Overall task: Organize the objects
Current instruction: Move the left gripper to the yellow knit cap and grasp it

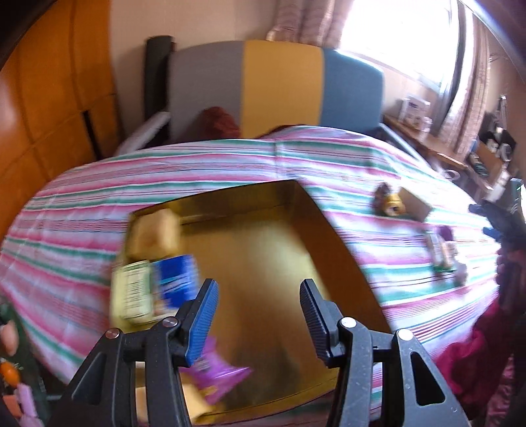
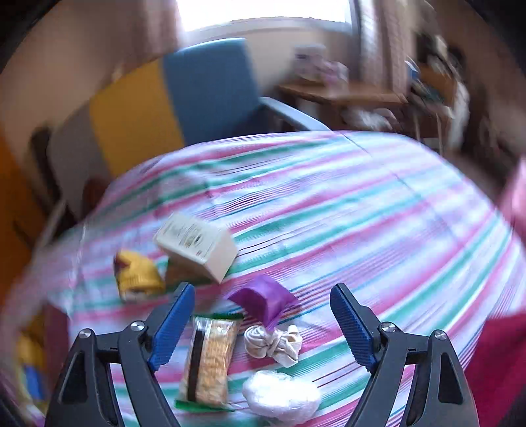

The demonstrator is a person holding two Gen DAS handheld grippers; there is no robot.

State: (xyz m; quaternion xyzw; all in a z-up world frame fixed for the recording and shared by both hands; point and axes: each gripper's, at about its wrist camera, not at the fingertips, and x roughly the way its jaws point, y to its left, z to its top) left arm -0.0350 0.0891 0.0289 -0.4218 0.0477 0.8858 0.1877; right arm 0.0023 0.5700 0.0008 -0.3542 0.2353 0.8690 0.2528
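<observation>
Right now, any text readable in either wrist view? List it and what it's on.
None legible.
Pale green pack in the gold box: label panel, too blurred.
Blue pack: print smeared by motion.
Purple packet: white marks, unreadable.
Cream carton on the striped bedspread: printed panel, blurred.
Yellow bag: unreadable.

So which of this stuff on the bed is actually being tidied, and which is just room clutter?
Being tidied:
- gold box with packets inside
- cream carton
- yellow packet
- purple pouch
- noodle pack
- white bundle

Just there:
- striped bedspread
- headboard
- desk
- curtains
</observation>
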